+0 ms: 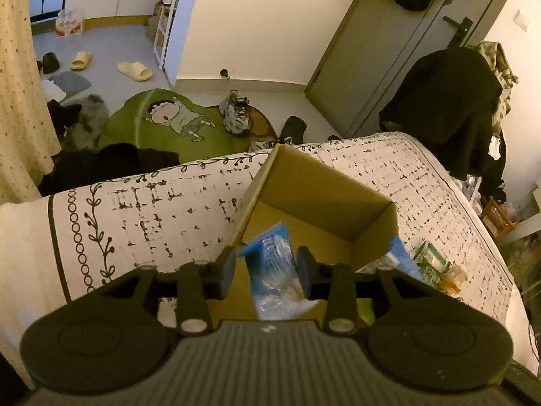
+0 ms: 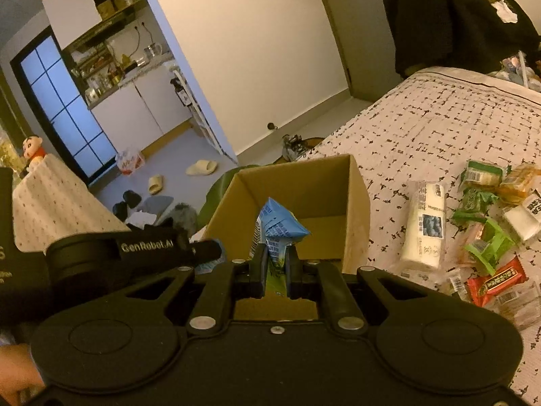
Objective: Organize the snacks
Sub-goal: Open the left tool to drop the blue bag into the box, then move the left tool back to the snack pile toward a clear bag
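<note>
A: How are the two tools set at this moment?

B: The left gripper (image 1: pixel 267 267) is seen partly open over the cardboard box (image 1: pixel 324 186). A blue packet (image 1: pixel 275 264) hangs between its fingers, with a clear gap at the left pad, so no firm hold is shown. The right gripper (image 2: pixel 275 267) is closed tight on a blue and green packet (image 2: pixel 279 230), which is held above the near edge of the box.

A: And where is everything placed?

B: The box is stood on the patterned bedspread (image 1: pixel 152 209), close to the bed's far edge. The remaining snacks (image 2: pixel 487 237) are scattered on the bed to the right of the box, a white roll (image 2: pixel 426 226) lying nearest to its right wall.

A: What could go wrong from here?

B: The loosened blue packet could be caught on the near wall of the box and tipped out onto the bedspread, since it is hung close to that rim. The box could also be nudged by either tool, because the soft bed gives little support and the far edge is near. If the right packet is let go too early, it may be dropped short of the opening.

A: Can the box's contents be judged?

B: Only bare cardboard floor is visible; the near part is hidden behind the grippers.
</note>
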